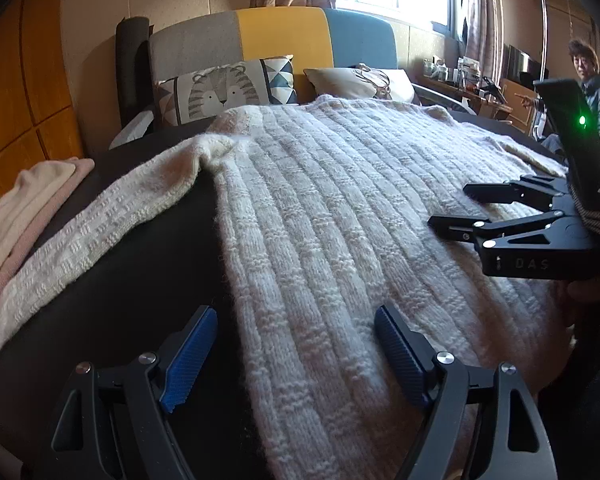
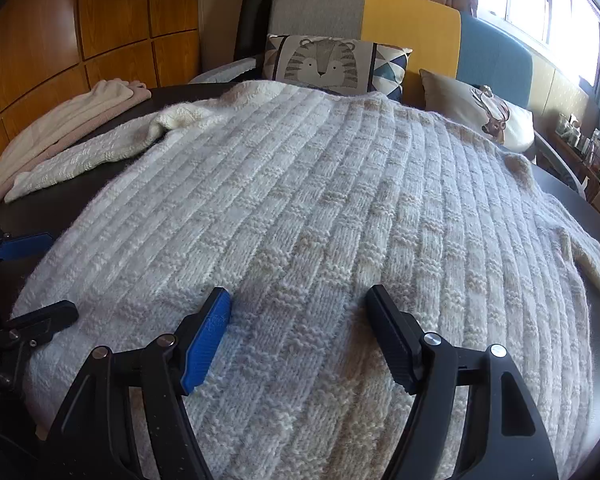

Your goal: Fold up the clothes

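Note:
A cream cable-knit sweater (image 1: 320,208) lies spread flat on a dark table, its left sleeve (image 1: 84,240) stretched out to the left. It also fills the right wrist view (image 2: 320,208). My left gripper (image 1: 296,320) is open just above the sweater's near left hem. My right gripper (image 2: 300,300) is open over the near hem, empty. The right gripper also shows at the right of the left wrist view (image 1: 456,208), and the left gripper at the left edge of the right wrist view (image 2: 40,276).
Folded cream and pink clothes (image 1: 24,208) lie at the table's far left, also in the right wrist view (image 2: 72,116). Behind the table (image 1: 140,280) stands a sofa with a tiger cushion (image 2: 324,64) and a deer cushion (image 2: 484,112). A person (image 1: 588,80) sits far right.

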Demonstrator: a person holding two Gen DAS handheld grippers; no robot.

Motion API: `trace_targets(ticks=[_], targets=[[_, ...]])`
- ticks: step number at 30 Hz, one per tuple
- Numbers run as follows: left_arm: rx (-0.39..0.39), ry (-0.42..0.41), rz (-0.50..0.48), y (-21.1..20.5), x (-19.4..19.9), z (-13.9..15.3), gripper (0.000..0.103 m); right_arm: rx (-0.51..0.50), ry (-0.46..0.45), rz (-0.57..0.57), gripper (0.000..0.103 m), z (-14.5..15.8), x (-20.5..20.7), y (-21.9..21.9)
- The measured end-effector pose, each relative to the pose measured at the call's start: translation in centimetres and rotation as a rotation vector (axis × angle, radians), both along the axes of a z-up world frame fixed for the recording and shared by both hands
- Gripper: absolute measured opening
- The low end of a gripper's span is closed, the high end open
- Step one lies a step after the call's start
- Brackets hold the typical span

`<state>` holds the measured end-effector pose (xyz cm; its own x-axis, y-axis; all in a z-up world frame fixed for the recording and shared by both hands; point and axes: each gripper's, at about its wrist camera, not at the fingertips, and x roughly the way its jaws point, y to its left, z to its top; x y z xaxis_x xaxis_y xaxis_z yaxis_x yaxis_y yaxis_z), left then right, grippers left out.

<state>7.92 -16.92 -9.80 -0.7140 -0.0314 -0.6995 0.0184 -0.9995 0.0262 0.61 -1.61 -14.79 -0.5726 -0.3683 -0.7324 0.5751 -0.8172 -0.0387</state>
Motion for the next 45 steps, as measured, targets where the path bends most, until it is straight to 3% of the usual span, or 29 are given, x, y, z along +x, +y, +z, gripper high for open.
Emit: trace_targets(ticks=[7,13,20,23,33,40,45], targets=[[0.005,0.065,-0.031,0.8,-0.6,1.9,0.081,-0.010,-0.002,0.001,0.074,0.0,-0.1,0.1],[0.000,0.074,-0.029,2.4,-4.2,3.4,0.081,-0.018,-0.013,0.004,0.075,0.0,-0.1,0.2],[0.019,-0.034,0.016,2.8,-7.5,1.2,0.081,-0.037,-0.019,0.006,0.075,0.1,-0.2,0.4],[0.075,-0.064,0.051,1.8,-7.5,0.0,0.080,-0.017,-0.010,0.012,0.077,0.0,-0.1,0.1],[0.104,-0.036,0.064,1.3,-6.7,-0.1,0.080,-0.027,-0.019,0.012,0.077,0.1,-0.3,0.3],[0.108,-0.038,0.052,1.0,-6.6,-0.2,0.080,-0.075,-0.031,-0.139,0.077,2.4,-0.3,4.3],[0.083,-0.035,0.050,1.4,-6.7,-0.4,0.080,0.013,-0.087,-0.222,0.077,1.8,-0.8,8.3]])
